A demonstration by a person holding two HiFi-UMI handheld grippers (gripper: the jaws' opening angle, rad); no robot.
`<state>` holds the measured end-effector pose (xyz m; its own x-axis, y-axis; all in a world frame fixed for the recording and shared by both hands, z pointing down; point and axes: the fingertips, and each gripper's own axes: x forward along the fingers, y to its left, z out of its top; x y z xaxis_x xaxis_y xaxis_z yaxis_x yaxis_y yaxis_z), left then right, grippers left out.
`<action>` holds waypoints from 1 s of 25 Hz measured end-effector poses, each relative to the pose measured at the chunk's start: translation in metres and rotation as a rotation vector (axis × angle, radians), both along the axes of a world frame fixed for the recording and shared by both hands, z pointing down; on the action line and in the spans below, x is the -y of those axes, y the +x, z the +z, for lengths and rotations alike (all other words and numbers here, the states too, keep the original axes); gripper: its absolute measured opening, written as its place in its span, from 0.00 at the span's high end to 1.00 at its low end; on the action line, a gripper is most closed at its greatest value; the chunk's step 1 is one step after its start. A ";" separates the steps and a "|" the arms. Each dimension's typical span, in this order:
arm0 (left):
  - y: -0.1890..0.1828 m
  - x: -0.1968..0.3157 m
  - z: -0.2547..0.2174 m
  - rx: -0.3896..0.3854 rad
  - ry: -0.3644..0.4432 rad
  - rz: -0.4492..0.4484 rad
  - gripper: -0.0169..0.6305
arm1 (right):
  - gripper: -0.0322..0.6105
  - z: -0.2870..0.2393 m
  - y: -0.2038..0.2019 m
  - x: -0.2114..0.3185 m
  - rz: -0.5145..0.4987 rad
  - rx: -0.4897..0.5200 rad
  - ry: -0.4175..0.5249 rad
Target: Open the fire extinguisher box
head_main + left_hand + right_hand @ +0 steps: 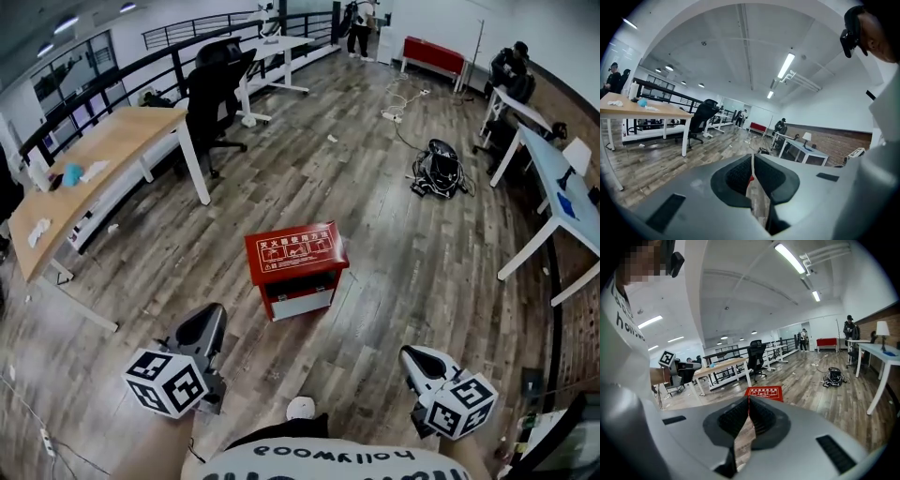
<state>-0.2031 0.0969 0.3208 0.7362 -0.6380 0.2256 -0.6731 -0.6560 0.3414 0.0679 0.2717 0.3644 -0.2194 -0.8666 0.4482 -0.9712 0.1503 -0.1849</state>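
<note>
The fire extinguisher box (295, 265) is a red metal box with a white printed lid, standing on the wood floor ahead of me with its lid down. My left gripper (213, 312) hovers short of it at the lower left, shut and empty. At the lower right my right gripper (411, 355) is also shut and empty. The right gripper view looks past its own closed tips (749, 399) at the box (764, 392). In the left gripper view only a red sliver of the box (750, 178) shows below the closed tips (752, 157).
A long wooden desk (89, 159) and a black office chair (214, 89) stand at the left. A black bag with cables (437, 171) lies on the floor beyond the box at the right. White desks (553, 202) line the right wall. People stand or sit far back.
</note>
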 end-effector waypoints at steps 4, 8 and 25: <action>0.012 0.025 0.008 0.039 -0.016 0.031 0.94 | 0.93 0.022 0.010 0.033 0.026 0.062 -0.032; 0.016 0.047 0.019 0.059 -0.049 0.035 0.94 | 0.93 0.037 0.010 0.060 0.019 0.069 -0.074; 0.016 0.079 0.027 0.034 -0.109 0.035 0.94 | 0.93 0.026 0.022 0.101 0.034 0.106 -0.108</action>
<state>-0.1870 0.0183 0.3474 0.7480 -0.5825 0.3181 -0.6633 -0.6391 0.3893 0.0899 0.1708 0.3900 -0.2413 -0.8224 0.5152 -0.9497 0.0910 -0.2997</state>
